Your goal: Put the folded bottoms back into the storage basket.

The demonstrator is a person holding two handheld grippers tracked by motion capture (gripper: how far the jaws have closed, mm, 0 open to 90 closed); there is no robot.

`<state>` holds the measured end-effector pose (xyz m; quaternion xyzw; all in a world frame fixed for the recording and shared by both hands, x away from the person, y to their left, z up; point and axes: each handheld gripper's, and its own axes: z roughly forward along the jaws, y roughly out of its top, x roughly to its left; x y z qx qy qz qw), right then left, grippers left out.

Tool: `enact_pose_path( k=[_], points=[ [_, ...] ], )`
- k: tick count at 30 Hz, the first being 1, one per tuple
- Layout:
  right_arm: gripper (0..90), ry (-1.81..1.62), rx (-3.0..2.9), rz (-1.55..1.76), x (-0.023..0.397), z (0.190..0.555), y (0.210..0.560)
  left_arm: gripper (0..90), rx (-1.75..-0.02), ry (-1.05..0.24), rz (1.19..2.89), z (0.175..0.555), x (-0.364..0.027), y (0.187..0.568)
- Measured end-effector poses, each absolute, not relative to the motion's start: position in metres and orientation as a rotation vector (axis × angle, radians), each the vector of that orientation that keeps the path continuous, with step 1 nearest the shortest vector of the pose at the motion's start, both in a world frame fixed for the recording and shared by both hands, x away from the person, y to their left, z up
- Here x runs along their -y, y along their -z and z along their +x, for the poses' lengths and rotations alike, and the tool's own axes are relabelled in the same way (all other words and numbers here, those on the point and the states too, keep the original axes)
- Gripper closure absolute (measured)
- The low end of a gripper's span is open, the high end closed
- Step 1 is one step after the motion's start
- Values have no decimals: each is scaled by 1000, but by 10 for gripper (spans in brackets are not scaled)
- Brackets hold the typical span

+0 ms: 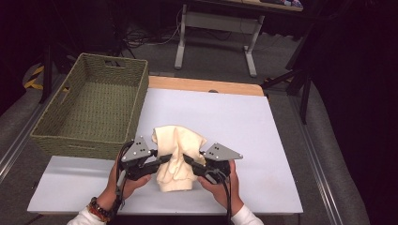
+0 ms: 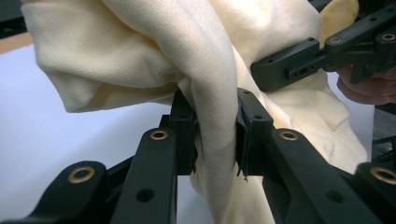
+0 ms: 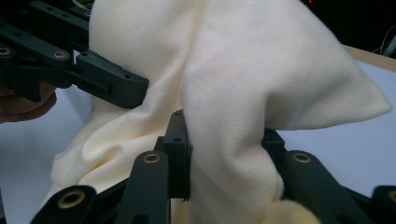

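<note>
Gripping a bunched cream knit garment [image 1: 176,157] from both sides, the two grippers are seen near the front edge of the white table top [image 1: 244,126] in the high view. The left gripper [image 1: 165,158] is held by the person's left hand [image 1: 126,180], and its jaws are clamped on a thick fold of the cloth, as is shown in the left gripper view, where the fabric [image 2: 215,116] is pinched between the two black jaws. The right gripper [image 1: 187,160] is held by the right hand [image 1: 220,185]; in the right gripper view a wider bundle of the same cloth [image 3: 233,140] is squeezed between its jaws, which stand somewhat farther apart than those of the left. The garment is gathered into an upright heap between the grippers, with its lower part close to or on the table surface and its upper folds raised above the jaws. A corner of the cloth is seen hanging out sideways over the white surface in both gripper views. A green woven basket [image 1: 56,126] is set at the left rear of the table, well apart from the garment, with one end overhanging the table's left edge. A strip of bare wood [image 1: 206,85] is visible along the far edge of the table, and a beaded bracelet [image 1: 98,209] is worn on the left wrist.
</note>
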<state>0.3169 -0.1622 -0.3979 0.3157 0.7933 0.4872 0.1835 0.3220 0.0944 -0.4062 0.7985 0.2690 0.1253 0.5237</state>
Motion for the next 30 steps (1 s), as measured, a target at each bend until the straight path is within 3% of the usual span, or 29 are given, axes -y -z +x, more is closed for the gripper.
enact_pose_path(
  k=[30],
  points=[
    [653,-1443,-2239,741,95,347,341,721,-719,-435,1843,326,-157,350]
  ],
)
